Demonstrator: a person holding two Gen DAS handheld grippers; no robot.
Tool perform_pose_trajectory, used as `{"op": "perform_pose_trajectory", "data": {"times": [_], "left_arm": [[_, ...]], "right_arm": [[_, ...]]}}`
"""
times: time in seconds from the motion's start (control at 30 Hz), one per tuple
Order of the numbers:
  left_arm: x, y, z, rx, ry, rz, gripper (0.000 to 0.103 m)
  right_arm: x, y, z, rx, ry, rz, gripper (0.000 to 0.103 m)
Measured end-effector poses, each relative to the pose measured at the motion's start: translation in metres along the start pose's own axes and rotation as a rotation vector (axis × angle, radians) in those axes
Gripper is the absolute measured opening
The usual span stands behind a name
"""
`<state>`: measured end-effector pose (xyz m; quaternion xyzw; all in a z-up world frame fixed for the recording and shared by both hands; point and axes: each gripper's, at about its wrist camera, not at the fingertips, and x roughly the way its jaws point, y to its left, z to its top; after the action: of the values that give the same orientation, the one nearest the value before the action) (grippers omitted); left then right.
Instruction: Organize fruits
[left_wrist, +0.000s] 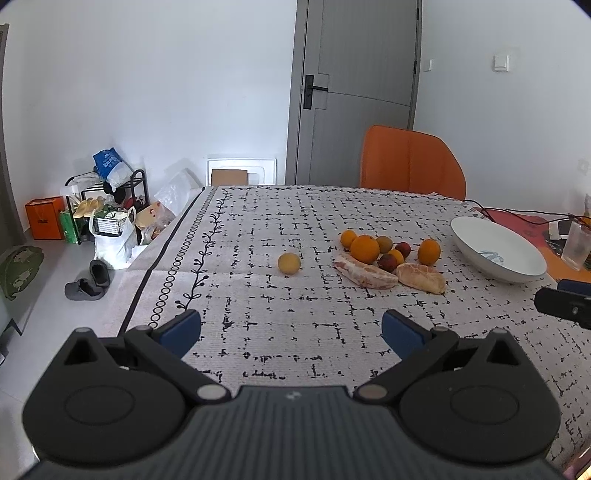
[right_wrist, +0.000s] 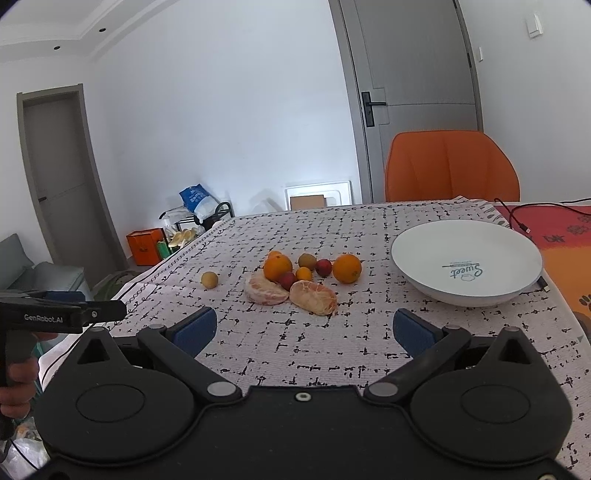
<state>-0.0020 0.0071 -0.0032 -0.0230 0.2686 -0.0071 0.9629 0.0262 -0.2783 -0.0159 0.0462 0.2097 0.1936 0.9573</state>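
Both sets of tongs hover low over the patterned bench (left_wrist: 258, 229), the left tongs (left_wrist: 291, 328) and the right tongs (right_wrist: 304, 328) each spread wide with nothing between the blue pads. Ahead of the left tongs lies a lone yellow fruit (left_wrist: 289, 263). Further right, ahead of both tongs, is the fruit pile (right_wrist: 301, 282), then the empty white bowl (right_wrist: 467, 260) beyond the right tongs.
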Motion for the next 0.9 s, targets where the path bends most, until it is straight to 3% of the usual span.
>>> {"op": "perform_pose_trajectory", "data": {"times": [0.9], "left_arm": [[-0.0014, 0.0036, -0.0038, 0.005, -0.008, -0.001, 0.103]], "right_arm": [[0.005, 0.0015, -0.0082, -0.003, 0.015, -0.022, 0.103]]}}
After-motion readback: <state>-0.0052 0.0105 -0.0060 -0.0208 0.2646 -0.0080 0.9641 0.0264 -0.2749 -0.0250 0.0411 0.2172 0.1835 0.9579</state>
